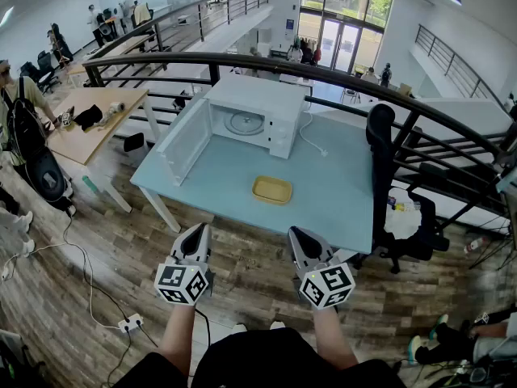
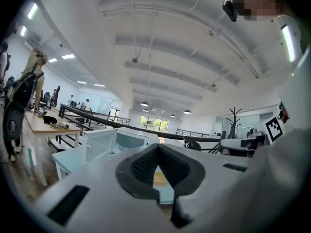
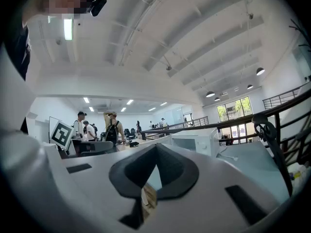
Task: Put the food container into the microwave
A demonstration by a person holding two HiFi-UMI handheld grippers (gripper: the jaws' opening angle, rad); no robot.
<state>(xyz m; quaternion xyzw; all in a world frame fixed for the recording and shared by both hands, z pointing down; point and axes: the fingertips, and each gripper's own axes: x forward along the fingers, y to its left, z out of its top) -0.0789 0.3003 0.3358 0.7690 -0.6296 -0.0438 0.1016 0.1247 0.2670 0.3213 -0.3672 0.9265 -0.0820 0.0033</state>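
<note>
Well, both grippers hang short of the table's near edge, over the wooden floor. The left gripper (image 1: 199, 233) has its jaws pressed together at the tips with nothing between them, and the right gripper (image 1: 300, 235) is the same: tips meeting, nothing held.

On the pale blue table (image 1: 212, 175) the yellow food container (image 1: 272, 189) lies flat and alone at 12 o'clock from the pair, roughly midway between the two lines of jaws and well apart from both. Through the left gripper's own view a sliver of it shows low behind the closed pads (image 2: 146, 166).

At 11 o'clock from the container stands the white microwave (image 1: 266, 103), its door (image 1: 186, 141) swung wide toward 9 o'clock and the glass turntable (image 1: 245, 122) visible inside. The mouth faces the container, with bare tabletop between them. A white power cord (image 1: 311, 138) trails on the table at the microwave's right side, off the straight line from the container to the opening.

At 3 o'clock a black office chair (image 1: 381, 136) crowds the table's right end. A curved dark railing (image 1: 242, 61) runs behind the microwave at 12. At 9 o'clock sits a wooden desk (image 1: 93, 132) with a person beside it, well apart. A power strip (image 1: 129, 324) lies on the floor at 7 o'clock from the left gripper.
</note>
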